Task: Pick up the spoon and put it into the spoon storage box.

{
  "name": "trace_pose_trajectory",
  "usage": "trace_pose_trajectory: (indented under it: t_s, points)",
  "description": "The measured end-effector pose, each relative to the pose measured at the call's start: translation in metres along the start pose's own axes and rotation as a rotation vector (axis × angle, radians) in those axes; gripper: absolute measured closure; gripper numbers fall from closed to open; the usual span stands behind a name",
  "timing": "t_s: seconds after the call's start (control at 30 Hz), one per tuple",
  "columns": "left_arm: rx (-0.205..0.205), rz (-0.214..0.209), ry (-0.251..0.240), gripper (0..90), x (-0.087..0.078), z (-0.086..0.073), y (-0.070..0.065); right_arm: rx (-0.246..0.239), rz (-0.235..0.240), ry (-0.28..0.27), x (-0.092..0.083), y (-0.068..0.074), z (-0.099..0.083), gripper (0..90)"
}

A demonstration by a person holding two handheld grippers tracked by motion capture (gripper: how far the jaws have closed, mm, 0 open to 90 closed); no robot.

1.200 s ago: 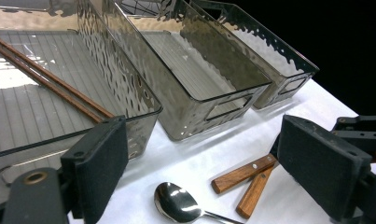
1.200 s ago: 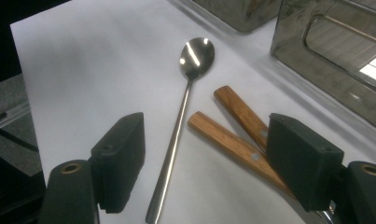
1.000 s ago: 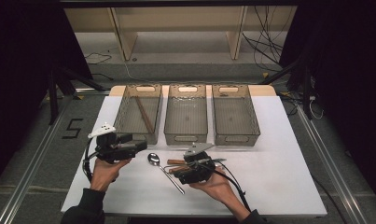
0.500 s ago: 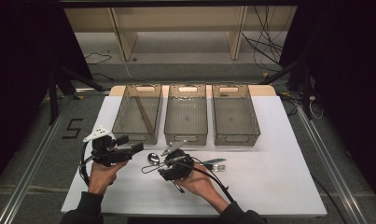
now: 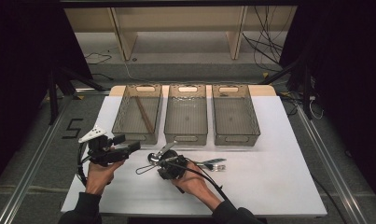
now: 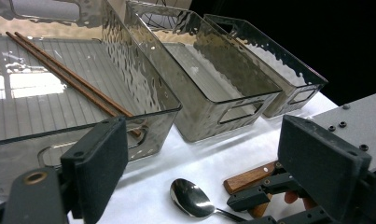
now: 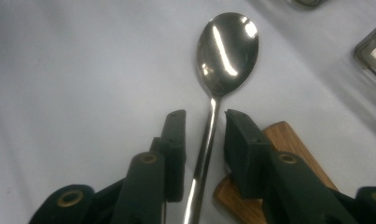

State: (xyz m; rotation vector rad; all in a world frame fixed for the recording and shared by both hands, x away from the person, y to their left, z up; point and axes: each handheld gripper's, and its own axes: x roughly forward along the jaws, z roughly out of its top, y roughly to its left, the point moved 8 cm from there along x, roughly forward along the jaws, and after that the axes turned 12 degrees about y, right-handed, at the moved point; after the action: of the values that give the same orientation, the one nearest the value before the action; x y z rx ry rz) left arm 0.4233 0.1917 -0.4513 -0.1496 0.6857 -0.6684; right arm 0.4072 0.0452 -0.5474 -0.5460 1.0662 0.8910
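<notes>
Since a second ago, the right gripper [image 7: 204,128] has slid left across the surface [image 5: 269,177] to the spoon [image 7: 225,56], and its jaws have just been closing. They now straddle the spoon's handle with a small gap on each side, not yet clamping it. Beside the spoon, under the right jaw, lies a wooden handle [image 7: 288,140]. The spoon lies on the surface just in front of the left bin [image 5: 138,112], which holds chopsticks [image 6: 69,77]. The left gripper [image 5: 127,148] hovers left of the spoon, jaws wide apart and holding nothing.
</notes>
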Motion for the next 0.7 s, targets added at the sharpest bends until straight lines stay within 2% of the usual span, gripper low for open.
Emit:
trace_pose_trajectory:
  t_s: [0.17,0.3,0.5,0.6,0.67,0.7]
  points:
    - [0.0,0.0,0.005,15.9,0.002,-0.001,0.0,-0.003,-0.015,0.001,0.0,-0.002,0.001,76.3]
    - [-0.003,0.002,0.005,16.0,0.002,-0.001,-0.001,-0.025,-0.025,0.012,0.0,0.002,0.001,82.8]
    - [-0.005,0.003,0.002,16.0,0.002,-0.001,0.0,-0.018,-0.021,0.015,0.0,0.004,0.001,85.1]
    - [-0.008,0.004,-0.001,15.9,0.001,-0.001,0.001,-0.001,0.003,0.0,-0.001,0.005,0.002,87.0]
    - [-0.009,0.004,-0.002,16.0,0.001,0.0,0.001,0.013,0.062,-0.02,-0.004,0.009,0.004,90.0]
    - [-0.01,0.003,-0.003,15.9,0.001,0.0,0.001,0.005,0.036,-0.013,-0.004,0.01,0.004,90.0]
